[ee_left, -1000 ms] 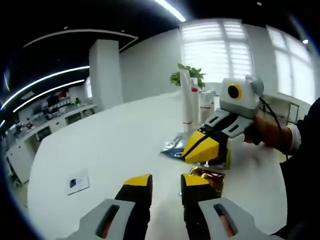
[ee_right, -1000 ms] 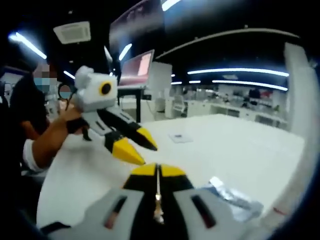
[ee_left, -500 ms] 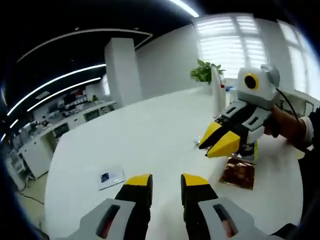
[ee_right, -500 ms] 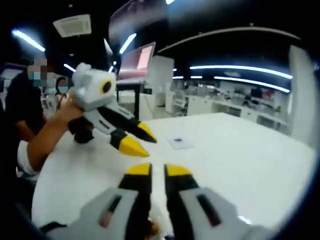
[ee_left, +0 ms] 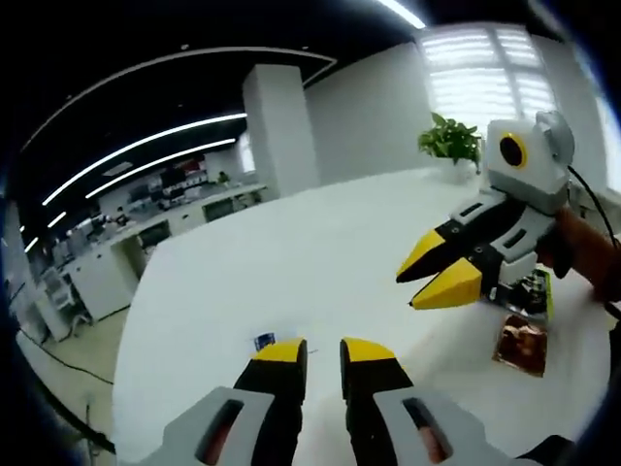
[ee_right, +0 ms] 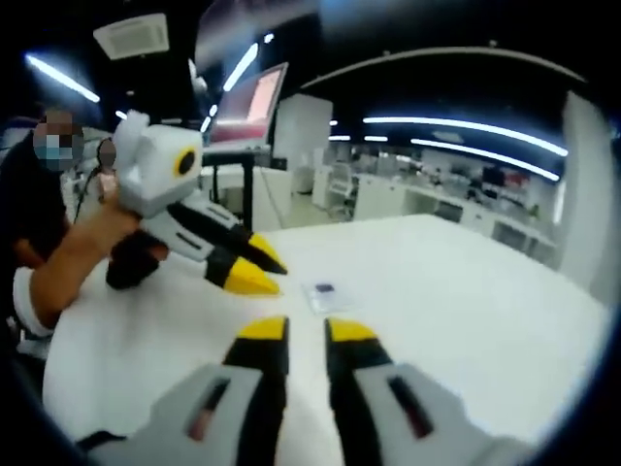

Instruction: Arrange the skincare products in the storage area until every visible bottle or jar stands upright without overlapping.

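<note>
A gold-brown sachet [ee_left: 524,342] lies flat on the white table [ee_left: 320,262], just below my right gripper [ee_left: 434,276]. That gripper comes in from the right of the left gripper view, held by a hand, open with nothing between its yellow tips. A small dark item with a green edge [ee_left: 534,289] sits partly hidden behind it. My left gripper [ee_left: 323,355] stands open by a narrow gap over bare table. In the right gripper view, my right gripper [ee_right: 307,335] is open and empty, and the left gripper [ee_right: 254,269] points in from the left.
A small white card [ee_right: 325,292] lies on the table between the grippers, also seen as the card [ee_left: 264,341] by the left jaws. A potted plant [ee_left: 451,142] stands at the far edge. A person's sleeve and hand [ee_right: 82,257] hold the left gripper.
The right gripper went from shut on a thin packet to open and empty. Both views have swung away from the tall bottles, and the left jaws have narrowed their gap.
</note>
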